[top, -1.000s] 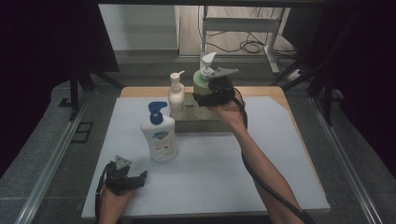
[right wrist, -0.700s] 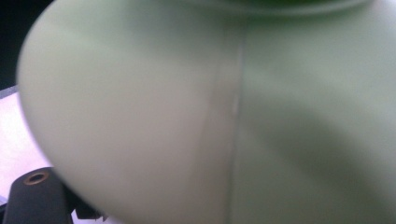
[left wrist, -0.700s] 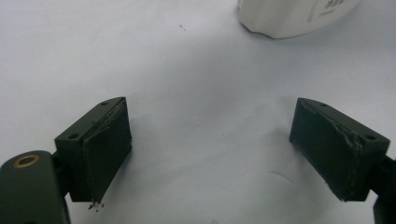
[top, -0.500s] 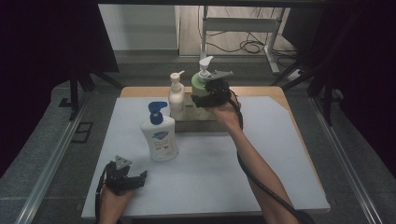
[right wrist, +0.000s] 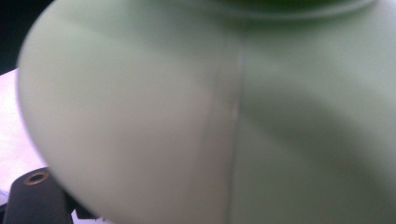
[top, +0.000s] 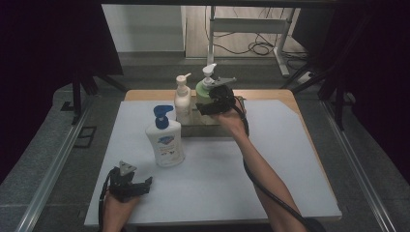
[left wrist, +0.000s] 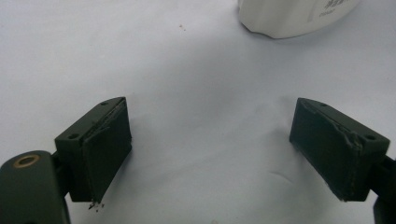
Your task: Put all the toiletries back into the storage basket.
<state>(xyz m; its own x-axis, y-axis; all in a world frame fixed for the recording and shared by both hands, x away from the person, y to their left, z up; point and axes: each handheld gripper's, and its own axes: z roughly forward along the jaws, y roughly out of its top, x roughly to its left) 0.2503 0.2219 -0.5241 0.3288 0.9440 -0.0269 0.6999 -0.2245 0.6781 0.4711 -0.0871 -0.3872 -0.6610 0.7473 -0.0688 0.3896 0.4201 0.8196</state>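
Right tool [top: 205,104]: at the far middle of the bench [top: 270,193], set against the green bottle [top: 203,92]. In the right gripper view the bottle's pale green wall [right wrist: 187,116] sat tight up against the camera, blurred, a faint mould seam running down it. Jaws stood wide, on either side of the body as far as could be judged; whether the pads pressed on it could not be told.

Green bottle: upright in a low tray [top: 208,126] at the back, just beside a cream bottle [top: 182,99]. White pump head on top. Plastic, smooth, rounded at the shoulder; likely slippery and, if part full, heavy enough to swing. Wall probably gave a little under squeeze. Best hold judged to be the broad body below the shoulder, square across, not the pump neck, which could turn or depress.

Left tool [top: 145,182]: near the front left edge of the bench, resting idle, jaws apart with nothing between them.

White bottle [top: 166,140], blue pump: standing free on the bench, near the left tool, well apart from the tray.
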